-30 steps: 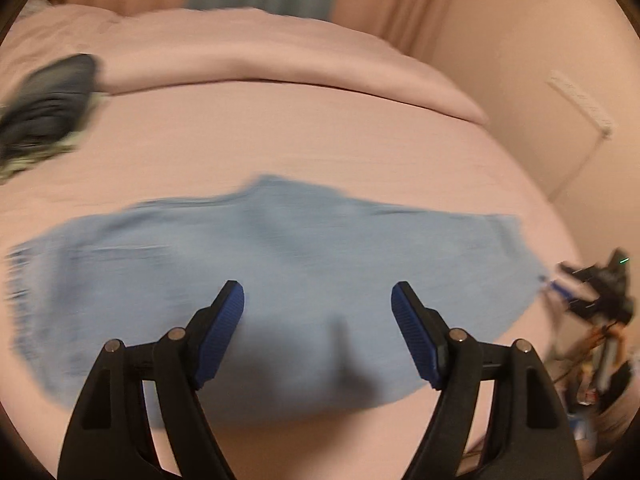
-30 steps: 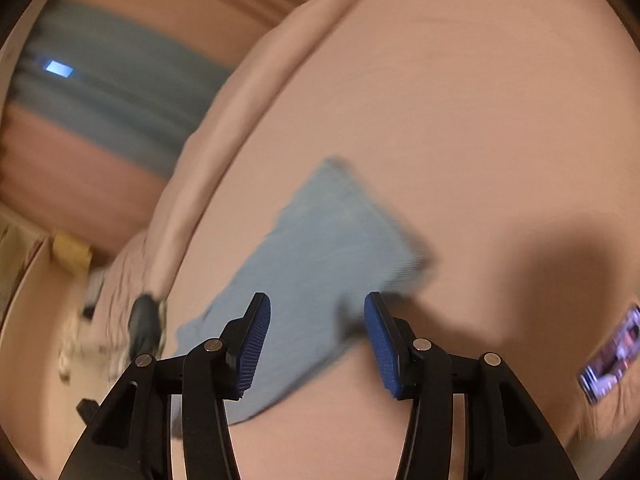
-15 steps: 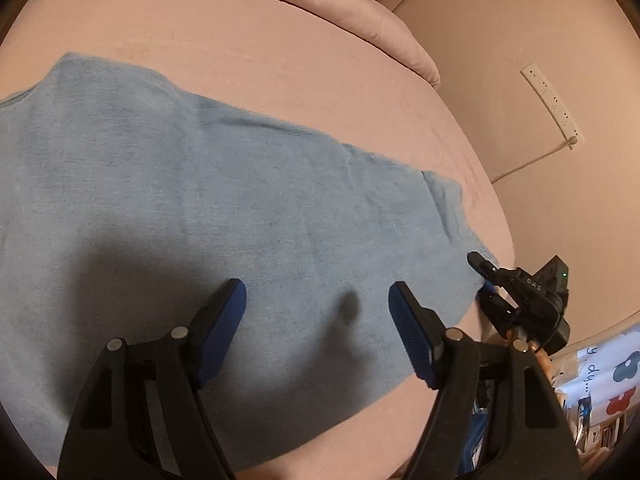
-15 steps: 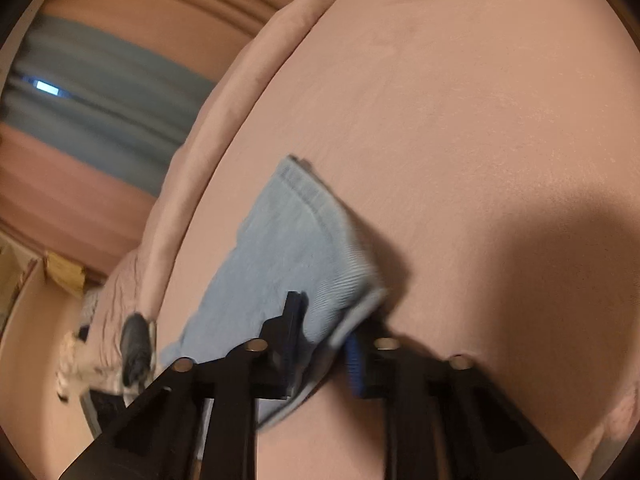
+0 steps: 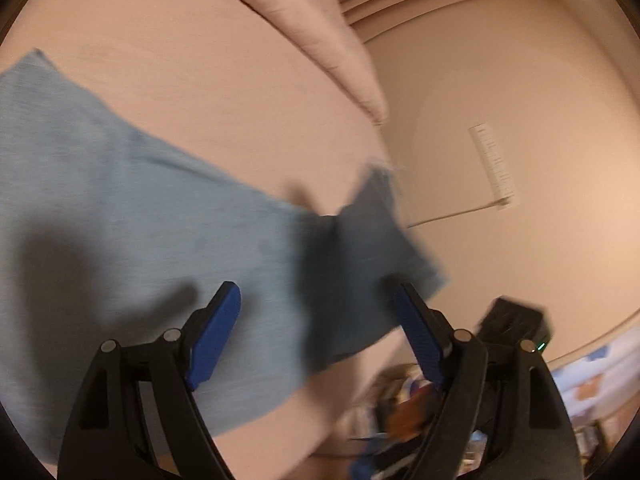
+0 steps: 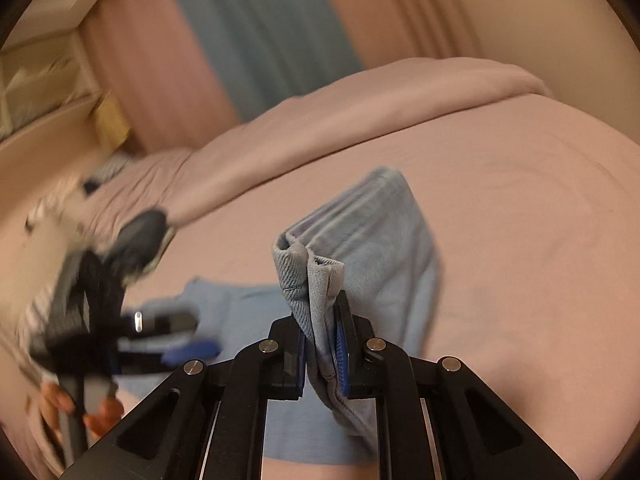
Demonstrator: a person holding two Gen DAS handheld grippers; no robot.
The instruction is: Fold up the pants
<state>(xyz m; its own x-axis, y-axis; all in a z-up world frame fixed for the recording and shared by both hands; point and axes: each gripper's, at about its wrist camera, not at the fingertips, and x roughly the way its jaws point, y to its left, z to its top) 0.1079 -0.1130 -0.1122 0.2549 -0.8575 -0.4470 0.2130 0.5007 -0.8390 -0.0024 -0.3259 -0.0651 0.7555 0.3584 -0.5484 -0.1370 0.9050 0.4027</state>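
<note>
Light blue pants [image 5: 132, 208] lie flat on a pink bed [image 5: 224, 80]. My left gripper [image 5: 316, 336] is open and empty just above the pants, near their right end. That end [image 5: 372, 248] is lifted off the bed and curls over. My right gripper [image 6: 322, 344] is shut on this bunched edge of the pants [image 6: 316, 276] and holds it raised above the sheet. The rest of the pants [image 6: 384, 236] hangs down behind it. The left gripper [image 6: 160, 340] shows blurred at the left of the right wrist view.
A pink duvet [image 6: 360, 112] is rolled along the bed's far side. A dark garment [image 6: 140, 236] lies near it. A power strip [image 5: 494, 164] hangs on the wall past the bed's edge. Clutter [image 5: 400, 412] sits below that edge.
My right gripper closed on the end of the pants and lifted it off the bed. My left gripper stayed open and swung right over the pants.
</note>
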